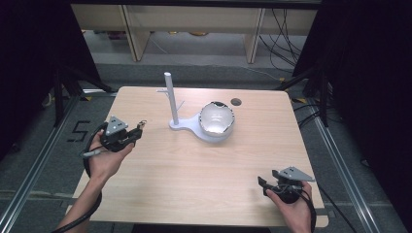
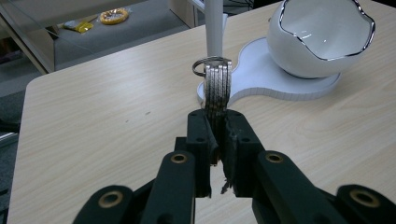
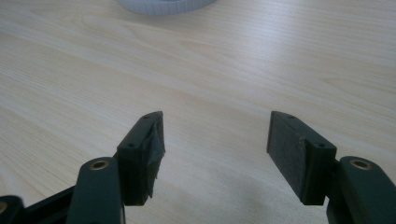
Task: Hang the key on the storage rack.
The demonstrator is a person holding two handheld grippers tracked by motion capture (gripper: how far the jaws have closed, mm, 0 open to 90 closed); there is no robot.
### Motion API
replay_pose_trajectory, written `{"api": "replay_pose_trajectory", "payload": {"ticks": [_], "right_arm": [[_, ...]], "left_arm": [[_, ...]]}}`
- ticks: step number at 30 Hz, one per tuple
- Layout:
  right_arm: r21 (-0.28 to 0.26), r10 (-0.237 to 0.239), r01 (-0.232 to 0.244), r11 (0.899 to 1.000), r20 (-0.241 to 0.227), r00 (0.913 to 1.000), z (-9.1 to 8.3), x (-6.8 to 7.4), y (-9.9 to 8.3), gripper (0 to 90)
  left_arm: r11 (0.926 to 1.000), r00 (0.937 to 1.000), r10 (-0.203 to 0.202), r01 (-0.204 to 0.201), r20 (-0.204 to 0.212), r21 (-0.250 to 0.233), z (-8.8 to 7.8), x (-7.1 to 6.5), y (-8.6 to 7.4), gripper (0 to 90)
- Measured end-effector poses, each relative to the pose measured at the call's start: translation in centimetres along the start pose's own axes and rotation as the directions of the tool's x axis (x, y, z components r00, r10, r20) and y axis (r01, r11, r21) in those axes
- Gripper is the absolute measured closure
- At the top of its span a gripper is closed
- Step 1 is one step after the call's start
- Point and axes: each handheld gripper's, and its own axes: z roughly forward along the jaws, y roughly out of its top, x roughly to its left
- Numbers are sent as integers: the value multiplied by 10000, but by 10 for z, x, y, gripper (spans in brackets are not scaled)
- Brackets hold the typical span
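Over table (image 2: 93, 116), keys (image 2: 217, 86) between fingers (image 2: 201, 135)

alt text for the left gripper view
The left gripper holds a bunch of metal key rings upright between its shut jaws above a wooden table. Just beyond stand a white post and a white bowl on a shared white base.

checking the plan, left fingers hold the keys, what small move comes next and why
Probably carry the bunch of keys, clamped in the left gripper, forward toward the white post of the stand. Its side pegs look bare and the keys hang short of it; the right gripper rests open.
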Motion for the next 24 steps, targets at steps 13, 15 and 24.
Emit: {"api": "replay_pose_trajectory", "payload": {"ticks": [13, 15, 24], "right_arm": [[-77, 2, -2, 10000, -56, 10000, 1, 0, 0, 376], [-58, 17, -17, 10000, -33, 10000, 1, 0, 0, 377], [-29, -100, 100, 9999, 41, 9999, 1, 0, 1, 376]], "left_arm": [[9995, 9999, -23, 18, -145, -312, 5, 2, 10, 812], [9994, 9998, -33, 26, -197, -336, 5, 2, 12, 811], [9990, 9994, -229, 220, -240, -395, 12, -1, 24, 811]]}}
